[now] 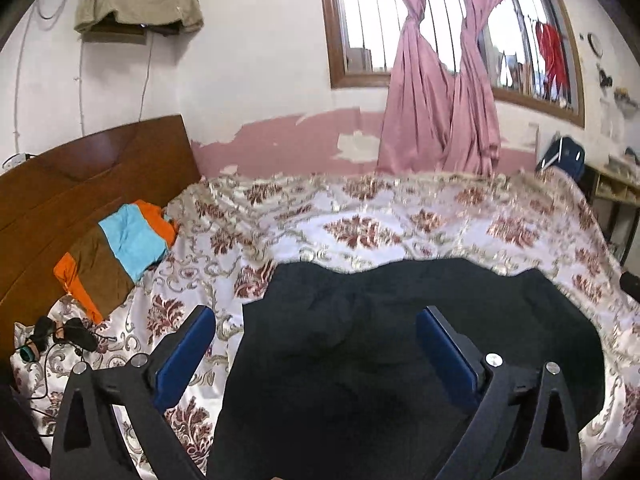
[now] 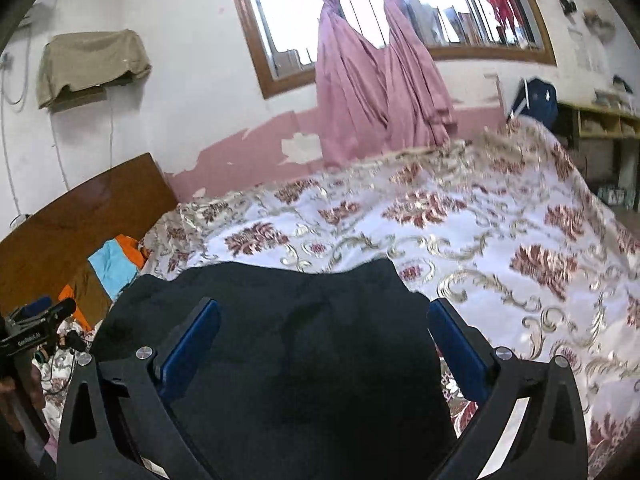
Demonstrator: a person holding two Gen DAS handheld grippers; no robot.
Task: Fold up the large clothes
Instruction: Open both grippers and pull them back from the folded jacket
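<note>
Evidently soft and limp, the black garment (image 1: 400, 340) on the bedspread (image 1: 360, 220) wants pinching at its corners; left gripper (image 1: 316, 344) and right gripper (image 2: 324, 340) gape, empty.

Your garment (image 1: 400, 340) lies on the bedspread (image 1: 360, 232) at the near edge of the bed, directly ahead of both grippers — your left gripper (image 1: 316, 344) and right gripper (image 2: 324, 340) each stand above it, jaws spread wide, nothing between the pads. To your left the headboard (image 1: 80, 184) stands against the wall, with a folded cloth (image 1: 116, 252) lying before it and a tangle of cables (image 1: 60, 336) nearer you. Behind the bed hang the curtains (image 1: 440, 100) in front of the window (image 1: 360, 20). A shelf (image 1: 616, 188) stands far right.
</note>
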